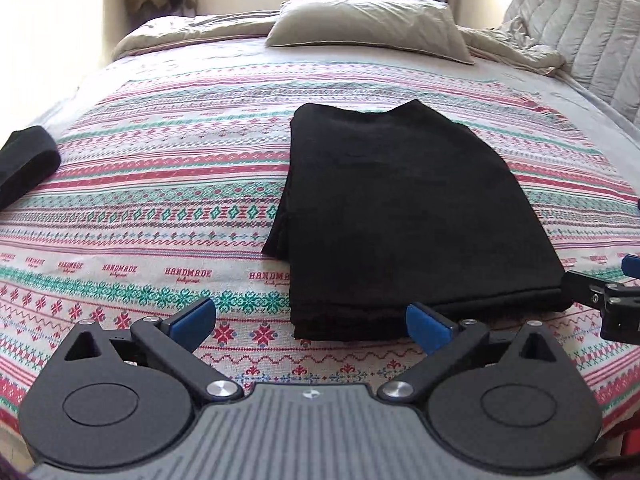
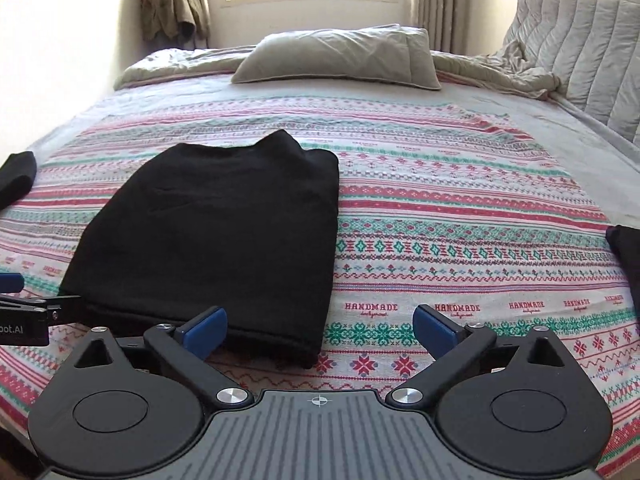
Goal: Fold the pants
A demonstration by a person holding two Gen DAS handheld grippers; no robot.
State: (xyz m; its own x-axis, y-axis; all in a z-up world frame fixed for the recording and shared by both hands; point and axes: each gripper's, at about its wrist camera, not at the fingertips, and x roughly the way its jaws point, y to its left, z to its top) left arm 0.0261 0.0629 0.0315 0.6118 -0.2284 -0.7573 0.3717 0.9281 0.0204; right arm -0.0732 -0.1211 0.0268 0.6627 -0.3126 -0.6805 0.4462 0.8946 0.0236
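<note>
Because the wide bed (image 1: 160, 184) under its red, green and white patterned cotton cover gives a flat, roomy surface, the black fabric pants (image 1: 400, 216) lie on it as a neat stacked rectangle, apparently already folded into several layers. Their long axis runs from the near edge of the bed toward the pale grey pillow (image 1: 368, 26) at the far end, with the thick folded edge nearest the cameras and a slightly peaked end pointing at the pillow. Other dark cloth pieces (image 1: 24, 164) sit well apart from the pants, at the bed's sides. The left tool (image 1: 310, 320) hovers just beside the pants' near left corner, its blue-padded jaws spread wide and empty; the right tool (image 2: 320, 326) likewise gapes wide near the near right corner, holding nothing, probably having finished.
</note>
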